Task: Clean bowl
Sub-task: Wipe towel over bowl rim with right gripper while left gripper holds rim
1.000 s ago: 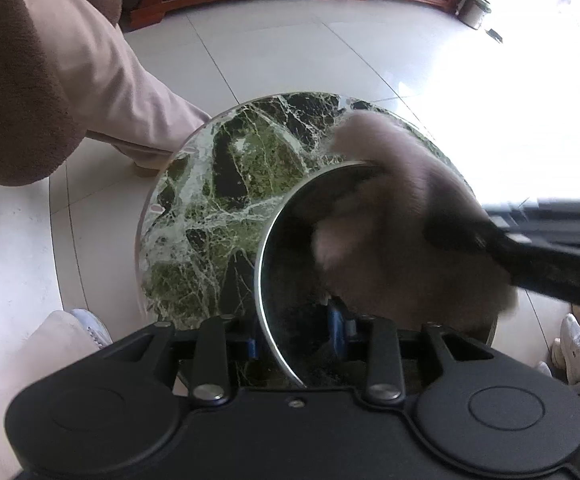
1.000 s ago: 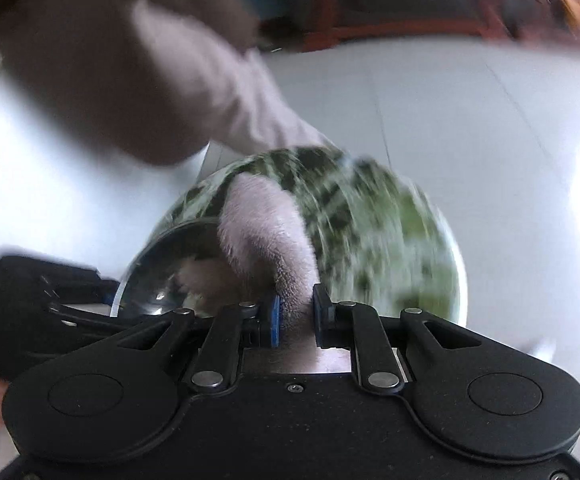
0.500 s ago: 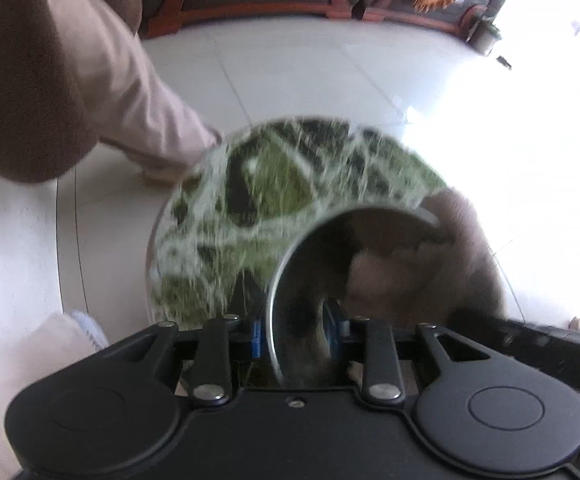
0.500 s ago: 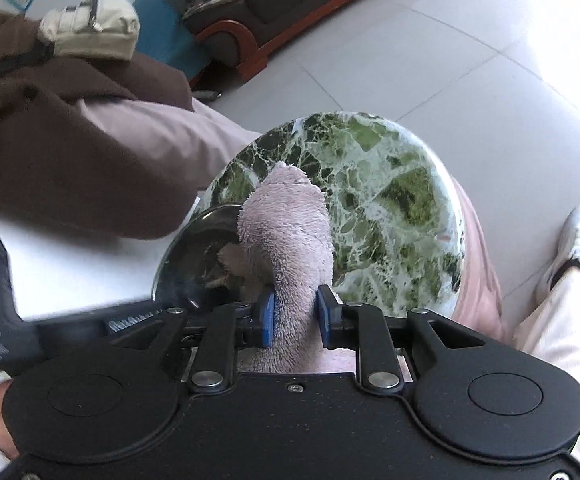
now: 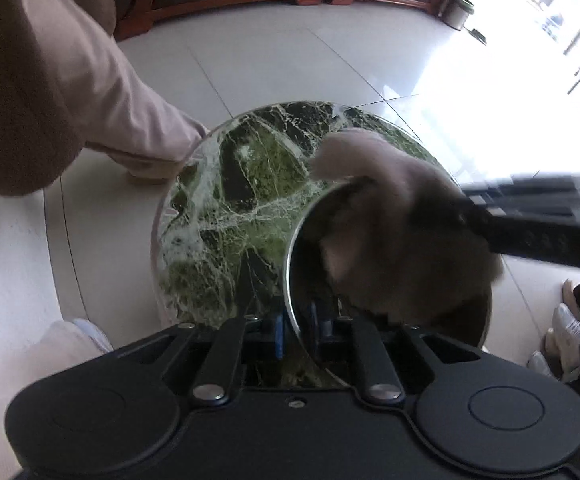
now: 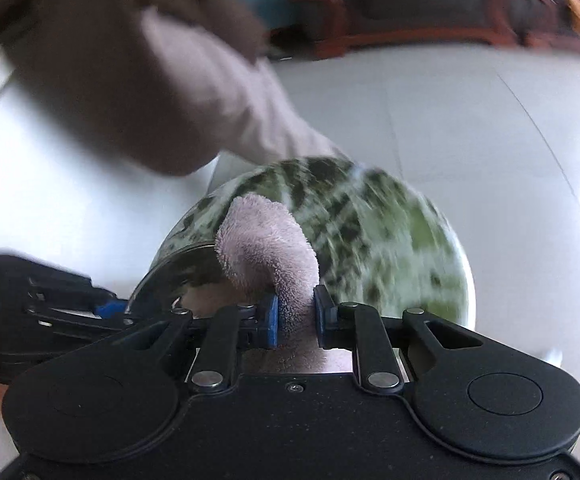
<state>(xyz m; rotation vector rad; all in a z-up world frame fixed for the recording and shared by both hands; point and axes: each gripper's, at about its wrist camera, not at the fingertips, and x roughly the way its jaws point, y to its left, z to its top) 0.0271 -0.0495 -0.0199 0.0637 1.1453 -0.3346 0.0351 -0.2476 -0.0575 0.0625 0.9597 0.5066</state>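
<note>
The left hand-held gripper (image 5: 297, 334) had its 2 jaws pinched on the near rim of the steel bowl (image 5: 301, 256), holding it tilted above the round green marble table (image 5: 234, 200). The right hand-held gripper (image 6: 294, 320), its jaws closing, clamped a fluffy pinkish cloth (image 6: 266, 240), which filled the bowl's inside and curled over its far rim.

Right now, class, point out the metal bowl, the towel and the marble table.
metal bowl (image 5: 295, 248): left wrist view, left rim.
towel (image 6: 266, 240): right wrist view, folded tip.
marble table (image 5: 234, 200): left wrist view, bare top.
</note>
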